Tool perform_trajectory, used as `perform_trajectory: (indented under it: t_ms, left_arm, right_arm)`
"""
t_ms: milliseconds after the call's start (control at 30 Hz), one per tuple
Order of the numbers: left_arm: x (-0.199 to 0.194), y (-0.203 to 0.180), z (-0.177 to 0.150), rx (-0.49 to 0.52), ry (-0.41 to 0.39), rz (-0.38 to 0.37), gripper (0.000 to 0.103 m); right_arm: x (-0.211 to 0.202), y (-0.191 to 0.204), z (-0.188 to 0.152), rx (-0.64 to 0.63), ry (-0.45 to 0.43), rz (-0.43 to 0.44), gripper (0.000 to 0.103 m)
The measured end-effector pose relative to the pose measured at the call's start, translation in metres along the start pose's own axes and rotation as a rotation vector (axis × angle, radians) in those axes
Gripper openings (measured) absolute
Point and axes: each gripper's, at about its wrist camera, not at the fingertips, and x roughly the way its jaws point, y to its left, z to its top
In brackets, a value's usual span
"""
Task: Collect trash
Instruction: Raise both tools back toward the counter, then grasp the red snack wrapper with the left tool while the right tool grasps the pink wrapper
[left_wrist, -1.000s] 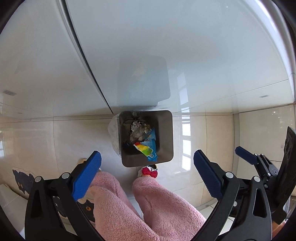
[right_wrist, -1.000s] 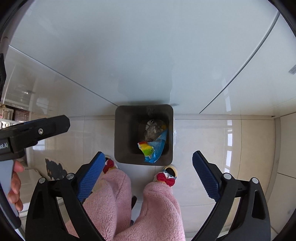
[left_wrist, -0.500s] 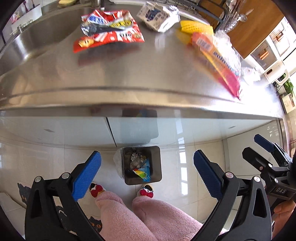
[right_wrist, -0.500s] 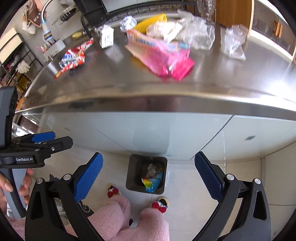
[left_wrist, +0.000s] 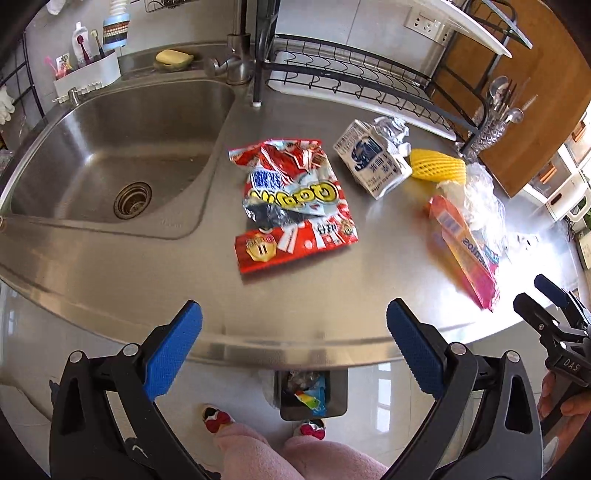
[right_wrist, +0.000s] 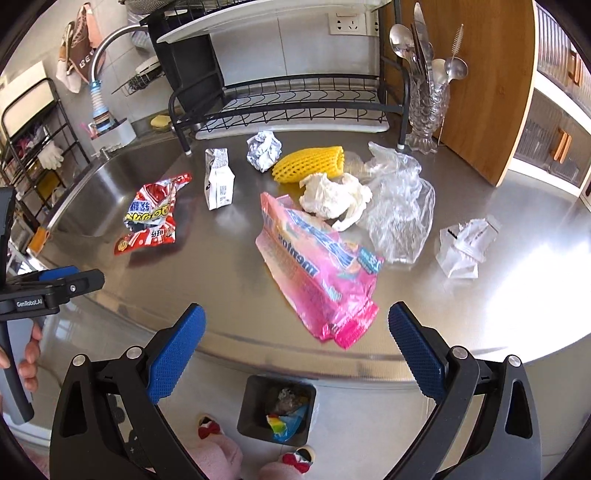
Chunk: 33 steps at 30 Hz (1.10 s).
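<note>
Trash lies spread on the steel counter (left_wrist: 147, 280): a red snack bag (left_wrist: 291, 206) (right_wrist: 151, 218), a white milk carton (left_wrist: 371, 162) (right_wrist: 218, 181), a yellow foam net (left_wrist: 437, 169) (right_wrist: 308, 163), a pink Mentos wrapper (right_wrist: 317, 273) (left_wrist: 463, 254), crumpled foil (right_wrist: 264, 149), white tissue (right_wrist: 332, 197), a clear plastic bag (right_wrist: 400, 206) and a crumpled white wrapper (right_wrist: 463, 245). My left gripper (left_wrist: 293, 350) is open at the counter's front edge, short of the red bag. My right gripper (right_wrist: 295, 350) is open just short of the pink wrapper. A dark bin (right_wrist: 277, 410) (left_wrist: 312, 393) with trash stands on the floor below.
A steel sink (left_wrist: 118, 147) fills the left side. A black dish rack (right_wrist: 295, 107) and a glass cutlery holder (right_wrist: 424, 110) stand at the back, with a wooden board (right_wrist: 491, 81) at the right. The person's pink-clad legs and slippers (right_wrist: 207, 430) are by the bin.
Both grippers have tilted up from looking down into the bin to facing the counter with its trash. Both stay open and empty.
</note>
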Motion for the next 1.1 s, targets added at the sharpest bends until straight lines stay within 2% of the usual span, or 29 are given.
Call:
perform_trajectory:
  t_ms: [367, 633, 767, 833, 900, 1000, 1033, 1067, 1100]
  left_arm:
    - [0.042, 0.007, 0.059, 0.006, 0.026, 0.02, 0.095]
    - [0.081, 0.012, 0.075, 0.004, 0.078, 0.083, 0.095]
    - [0.093, 0.01, 0.077, 0.02, 0.093, 0.07, 0.095]
    - [0.097, 0.008, 0.077, 0.026, 0.1, 0.052, 0.094]
    - [0.099, 0.005, 0.077, 0.046, 0.093, 0.058, 0.091]
    - [0.1, -0.002, 0.076, 0.08, 0.079, 0.061, 0.085]
    - [0.099, -0.004, 0.076, 0.09, 0.072, 0.066, 0.078]
    - [0.099, -0.006, 0.076, 0.106, 0.063, 0.081, 0.07]
    - [0.099, -0.009, 0.076, 0.12, 0.055, 0.093, 0.066]
  right_arm:
    - [0.042, -0.004, 0.025, 0.034, 0.053, -0.017, 0.1]
    - [0.064, -0.002, 0.031, 0.009, 0.069, -0.033, 0.1]
    - [0.075, -0.002, 0.031, -0.013, 0.082, -0.034, 0.098]
    - [0.079, -0.003, 0.03, -0.008, 0.094, -0.025, 0.094]
    - [0.084, -0.005, 0.027, 0.008, 0.121, 0.001, 0.078]
    - [0.083, -0.005, 0.023, -0.005, 0.11, -0.011, 0.068]
    - [0.083, -0.004, 0.022, -0.009, 0.106, -0.013, 0.065]
    - [0.082, -0.005, 0.022, -0.01, 0.1, -0.015, 0.058]
    - [0.081, -0.005, 0.022, -0.009, 0.095, -0.019, 0.046]
